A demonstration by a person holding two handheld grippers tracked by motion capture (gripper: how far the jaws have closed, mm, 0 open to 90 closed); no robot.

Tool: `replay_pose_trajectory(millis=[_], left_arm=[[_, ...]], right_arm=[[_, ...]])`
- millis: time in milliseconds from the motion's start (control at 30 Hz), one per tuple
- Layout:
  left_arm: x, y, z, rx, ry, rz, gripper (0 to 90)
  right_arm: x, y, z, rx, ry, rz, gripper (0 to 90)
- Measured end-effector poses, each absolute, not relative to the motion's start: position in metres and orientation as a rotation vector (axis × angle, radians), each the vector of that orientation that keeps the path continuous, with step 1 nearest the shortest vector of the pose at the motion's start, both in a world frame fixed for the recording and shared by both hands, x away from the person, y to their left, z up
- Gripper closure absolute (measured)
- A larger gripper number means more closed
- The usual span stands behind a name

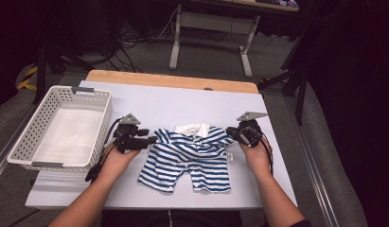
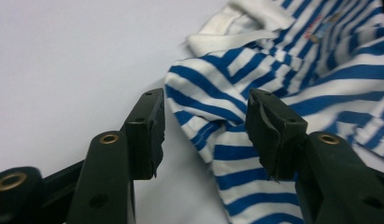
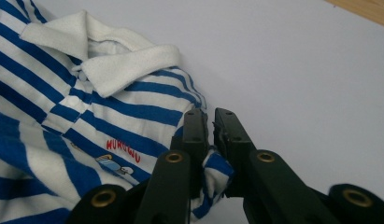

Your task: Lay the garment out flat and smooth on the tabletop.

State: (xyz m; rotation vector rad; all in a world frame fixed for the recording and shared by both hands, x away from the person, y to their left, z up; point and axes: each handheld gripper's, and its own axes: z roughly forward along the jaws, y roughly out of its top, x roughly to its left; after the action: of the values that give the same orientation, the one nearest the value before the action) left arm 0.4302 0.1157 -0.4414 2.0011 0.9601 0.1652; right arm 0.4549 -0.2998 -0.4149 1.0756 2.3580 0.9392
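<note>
A small blue-and-white striped shirt [image 1: 190, 158] with a white collar [image 3: 129, 60] lies flat in the middle of the table, collar toward the far side. My right gripper [image 1: 233, 134] is at the garment's right sleeve, and in the right gripper view [image 3: 213, 128] its jaws are shut on a bunched fold of striped sleeve fabric [image 3: 216, 173]. My left gripper [image 1: 153, 140] is at the left sleeve. In the left gripper view [image 2: 206, 123] its jaws stand apart. The sleeve's edge [image 2: 203, 116] lies between and beyond them, and the pads do not press on it.
A white perforated basket [image 1: 26, 142] stands at the table's left, its inside bare. The pale mat [image 1: 149, 101] has room behind the shirt, up to the wooden table edge [image 1: 173, 80]. Beyond are a desk frame [image 1: 208, 28] and floor cables.
</note>
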Motion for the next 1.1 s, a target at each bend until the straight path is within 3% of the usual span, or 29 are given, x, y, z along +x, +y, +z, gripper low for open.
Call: replay_pose_trajectory(millis=[100, 167, 233, 300, 333, 733, 1100], left_arm=[[0.44, 0.109, -0.448, 2.035, 1.005, 0.153, 48.6], [0.444, 0.106, -0.452, 2.066, 1.018, 0.155, 51.9], [0.444, 0.104, -0.453, 2.095, 1.027, 0.136, 64.0], [0.443, 0.103, -0.452, 2.119, 1.021, 0.16, 86.2], [0.442, 0.103, -0.45, 2.121, 1.021, 0.175, 89.1], [0.439, 0.12, -0.43, 2.042, 1.12, 0.466, 90.0], [0.442, 0.124, -0.433, 2.02, 1.141, 0.435, 89.5]], right_arm=[[0.453, -0.301, -0.416, 1.083, 2.366, 0.948, 81.2], [0.451, -0.301, -0.415, 1.076, 2.36, 0.955, 75.2], [0.45, -0.302, -0.413, 1.071, 2.343, 0.975, 68.7], [0.448, -0.304, -0.41, 1.057, 2.323, 0.994, 64.1], [0.447, -0.305, -0.408, 1.055, 2.312, 1.002, 62.7], [0.449, -0.306, -0.408, 1.097, 2.299, 1.06, 58.6], [0.483, -0.299, -0.419, 1.218, 2.352, 1.007, 59.3]])
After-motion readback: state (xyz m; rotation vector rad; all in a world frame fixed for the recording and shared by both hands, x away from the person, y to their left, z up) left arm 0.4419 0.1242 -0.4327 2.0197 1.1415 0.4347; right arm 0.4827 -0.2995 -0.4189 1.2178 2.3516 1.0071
